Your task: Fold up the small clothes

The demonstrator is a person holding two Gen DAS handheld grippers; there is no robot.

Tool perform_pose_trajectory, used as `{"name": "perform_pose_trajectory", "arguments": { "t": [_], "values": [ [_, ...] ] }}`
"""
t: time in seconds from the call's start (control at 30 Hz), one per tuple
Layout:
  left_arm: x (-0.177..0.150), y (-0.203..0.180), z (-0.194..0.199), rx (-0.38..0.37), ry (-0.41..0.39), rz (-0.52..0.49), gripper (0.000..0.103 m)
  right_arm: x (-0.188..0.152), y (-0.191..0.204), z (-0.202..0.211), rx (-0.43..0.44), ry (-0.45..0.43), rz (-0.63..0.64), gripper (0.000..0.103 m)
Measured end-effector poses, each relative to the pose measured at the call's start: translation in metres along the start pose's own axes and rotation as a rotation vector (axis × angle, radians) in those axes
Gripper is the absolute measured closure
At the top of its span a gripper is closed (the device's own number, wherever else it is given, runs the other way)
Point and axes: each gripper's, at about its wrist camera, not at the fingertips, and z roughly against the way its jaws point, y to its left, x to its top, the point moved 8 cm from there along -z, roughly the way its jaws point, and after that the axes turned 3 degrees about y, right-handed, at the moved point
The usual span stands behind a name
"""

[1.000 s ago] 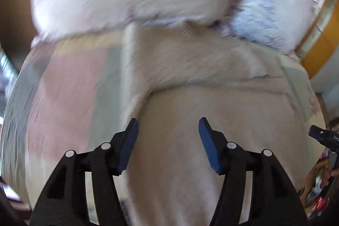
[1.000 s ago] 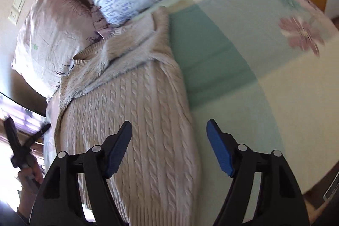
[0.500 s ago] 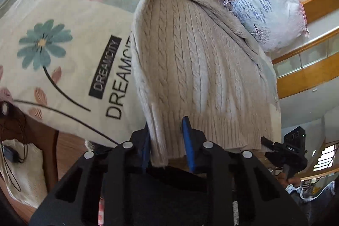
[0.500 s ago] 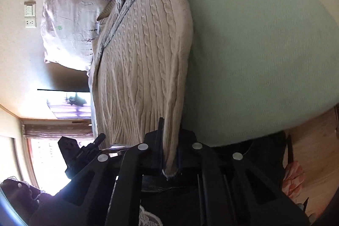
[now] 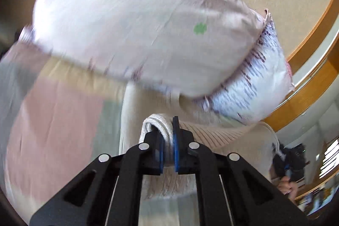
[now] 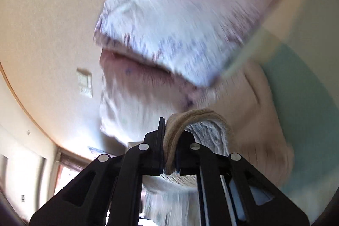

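A beige cable-knit sweater (image 5: 214, 132) lies on the bed below the pillows. My left gripper (image 5: 168, 137) is shut on the sweater's ribbed hem, which bulges up between the blue pads. My right gripper (image 6: 169, 141) is shut on the other hem corner of the sweater (image 6: 190, 120), lifted so the cloth drapes to the right and below the fingers. Both views are blurred by motion. The rest of the sweater (image 6: 260, 111) lies flat toward the pillows.
Two pillows stand at the head of the bed: a pale pink one (image 5: 131, 20) and a white one with purple print (image 5: 260, 86). The patchwork bedspread (image 5: 53, 120) shows pink and green panels. The wall (image 6: 53, 35) carries a light switch (image 6: 84, 86). A wooden frame (image 5: 313, 69) is at right.
Both grippers, shut on the hem, have lifted it off the foot of the bed and carried it toward the pillows. A second ago both were open above the sweater.
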Motion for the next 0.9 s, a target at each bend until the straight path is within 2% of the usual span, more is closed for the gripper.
{"name": "perform_pose_trajectory", "arguments": {
  "t": [0.03,0.07,0.1,0.13,0.17,0.2,0.23,0.27,0.33,0.43,0.5,0.6,0.63,0.7,0.73,0.8,0.87,0.9],
  "values": [
    [0.012,-0.001,-0.016,0.028,0.006,-0.014,0.090,0.020,-0.003,-0.026,-0.036,-0.012,-0.002,0.093],
    [0.021,0.000,-0.039,0.070,0.033,-0.021,0.079,0.034,-0.013,-0.048,-0.088,-0.006,-0.022,0.088],
    [0.026,0.005,-0.062,0.128,0.070,-0.017,0.064,0.039,-0.024,-0.061,-0.144,0.008,-0.033,0.065],
    [0.025,0.016,-0.077,0.205,0.105,-0.003,0.038,0.045,-0.041,-0.079,-0.261,0.034,-0.048,0.046],
    [0.023,0.023,-0.082,0.238,0.120,0.005,0.036,0.044,-0.048,-0.082,-0.306,0.039,-0.068,0.046],
    [0.019,0.030,-0.083,0.235,0.129,0.016,0.036,0.038,-0.050,-0.081,-0.292,0.042,-0.100,0.046],
    [0.013,0.036,-0.082,0.204,0.137,0.030,0.035,0.032,-0.048,-0.076,-0.268,0.045,-0.098,0.038],
    [0.007,0.041,-0.081,0.179,0.152,0.042,0.034,0.023,-0.046,-0.067,-0.280,0.045,-0.067,0.034],
    [-0.007,0.051,-0.085,0.132,0.216,0.068,0.034,0.012,-0.049,-0.052,-0.338,0.032,-0.019,0.031],
    [-0.025,0.062,-0.097,0.078,0.286,0.108,0.036,-0.001,-0.067,-0.035,-0.344,0.056,-0.090,0.031],
    [-0.031,0.065,-0.104,0.024,0.308,0.144,0.036,-0.004,-0.073,-0.029,-0.337,0.055,-0.110,0.031],
    [-0.045,0.061,-0.115,-0.051,0.328,0.205,0.044,-0.002,-0.072,-0.020,-0.331,0.056,-0.099,0.031],
    [-0.045,0.059,-0.117,-0.057,0.305,0.214,0.045,-0.003,-0.072,-0.018,-0.329,0.065,-0.093,0.031],
    [-0.045,0.062,-0.115,-0.051,0.287,0.246,0.057,-0.005,-0.073,-0.016,-0.327,0.081,-0.084,0.031],
    [-0.048,0.069,-0.118,-0.060,0.296,0.302,0.079,-0.005,-0.076,-0.015,-0.329,0.094,-0.081,0.031],
    [-0.049,0.077,-0.116,-0.115,0.294,0.394,0.085,-0.005,-0.079,-0.020,-0.329,0.111,-0.084,0.031],
    [-0.046,0.065,-0.110,-0.075,0.287,0.329,0.088,-0.004,-0.084,-0.019,-0.327,0.126,-0.091,0.031],
    [-0.043,0.054,-0.106,-0.078,0.280,0.305,0.088,-0.003,-0.086,-0.018,-0.325,0.129,-0.096,0.031]
  ]
}}
